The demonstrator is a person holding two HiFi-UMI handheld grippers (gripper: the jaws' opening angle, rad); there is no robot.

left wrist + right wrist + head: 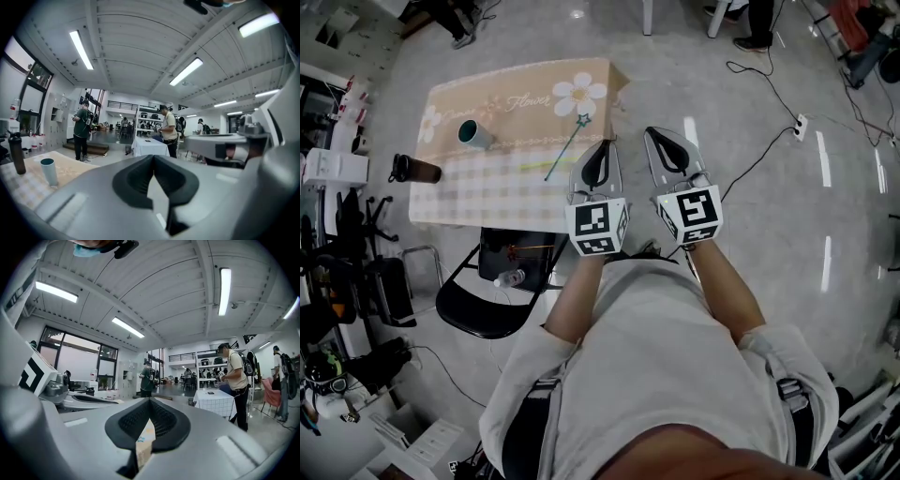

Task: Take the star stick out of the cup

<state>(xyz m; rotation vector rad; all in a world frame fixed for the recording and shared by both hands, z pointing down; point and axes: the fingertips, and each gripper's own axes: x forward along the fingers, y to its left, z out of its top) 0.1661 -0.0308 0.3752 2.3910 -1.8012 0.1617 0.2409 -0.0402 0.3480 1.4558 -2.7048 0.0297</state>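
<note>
**Tabletop after removal.** The star stick [565,148] lies flat on the table [487,192], out of the cup [474,134] — star end near the far right corner, shaft slanting toward the near edge. The cup stands upright toward the far left, well apart from the stick. A dark bottle [414,169] is at the left edge. The left gripper [602,150] is at the right edge, jaws pressed together, empty. The right gripper [666,141] is off the table beside it — likewise closed on nothing.

Most of the counter [478,202] is open cloth. The teal cup [473,134] and the dark bottle [414,170] stand apart on its left side. The star stick [567,148] lies slantwise near the right edge. A black chair [483,314] crowds the near side, and the floor [769,206] to the right is open.
</note>
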